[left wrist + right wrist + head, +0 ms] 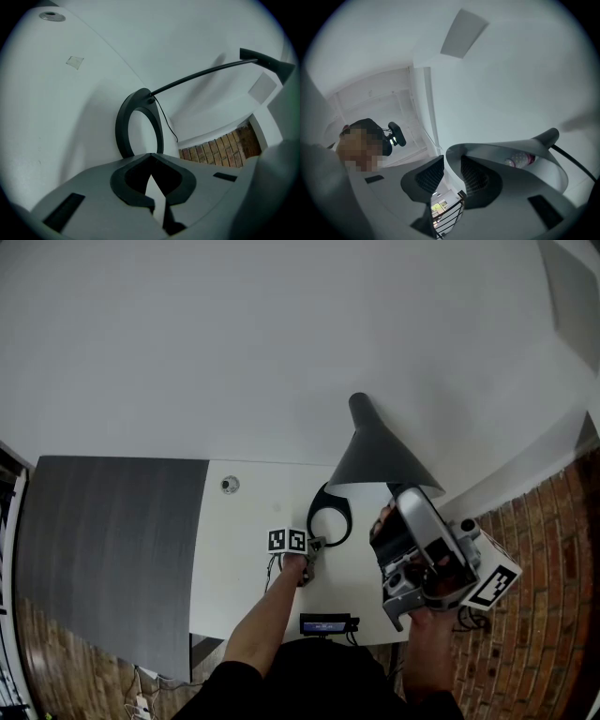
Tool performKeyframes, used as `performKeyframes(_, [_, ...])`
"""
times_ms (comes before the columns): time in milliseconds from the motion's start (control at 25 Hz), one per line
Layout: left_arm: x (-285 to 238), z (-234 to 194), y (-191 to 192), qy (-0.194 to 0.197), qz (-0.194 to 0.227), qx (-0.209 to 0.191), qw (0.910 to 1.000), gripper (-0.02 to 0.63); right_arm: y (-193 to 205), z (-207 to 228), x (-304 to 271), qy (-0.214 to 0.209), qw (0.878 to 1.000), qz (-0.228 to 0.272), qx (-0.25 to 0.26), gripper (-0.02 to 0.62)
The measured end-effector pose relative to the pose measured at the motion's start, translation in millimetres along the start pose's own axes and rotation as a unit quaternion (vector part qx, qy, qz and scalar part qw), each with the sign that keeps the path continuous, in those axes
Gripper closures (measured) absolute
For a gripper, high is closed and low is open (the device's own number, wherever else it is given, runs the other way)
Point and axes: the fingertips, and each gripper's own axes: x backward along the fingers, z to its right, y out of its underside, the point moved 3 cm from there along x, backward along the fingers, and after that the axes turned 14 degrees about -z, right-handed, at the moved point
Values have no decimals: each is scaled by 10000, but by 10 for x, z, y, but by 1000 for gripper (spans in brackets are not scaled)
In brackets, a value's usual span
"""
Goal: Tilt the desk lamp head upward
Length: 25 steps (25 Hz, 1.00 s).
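Observation:
A desk lamp stands on the white desk (244,559): a dark cone shade (380,451), a thin black arm (201,75) and a black ring base (330,514). My left gripper (314,546) is low on the desk, shut and empty, with its tips (150,161) right at the near edge of the ring base (138,124). My right gripper (392,512) is raised at the shade's lower rim. In the right gripper view the shade's rim (451,157) sits between the pads of that gripper (451,165), which is shut on it. A bulb (518,161) shows inside the shade.
A round metal grommet (230,485) sits in the desk behind the left gripper. A dark grey panel (112,549) adjoins the desk's left side. A small device with a display (325,624) sits at the front edge. Brick floor (553,549) lies to the right, a white wall behind.

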Motion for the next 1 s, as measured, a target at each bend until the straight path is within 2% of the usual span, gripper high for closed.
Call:
performKeyframes(480, [-12, 20, -8, -154, -136, -134, 9997, 594, 30, -14, -28, 237, 9994, 57, 236, 483])
performKeyframes(680, [-16, 13, 0, -138, -170, -112, 9997, 594, 15, 19, -2, 277, 9996, 26, 36, 482])
performKeyframes(1000, [-17, 17, -13, -199, -208, -122, 9995, 594, -92, 2, -87, 244, 9997, 58, 56, 482])
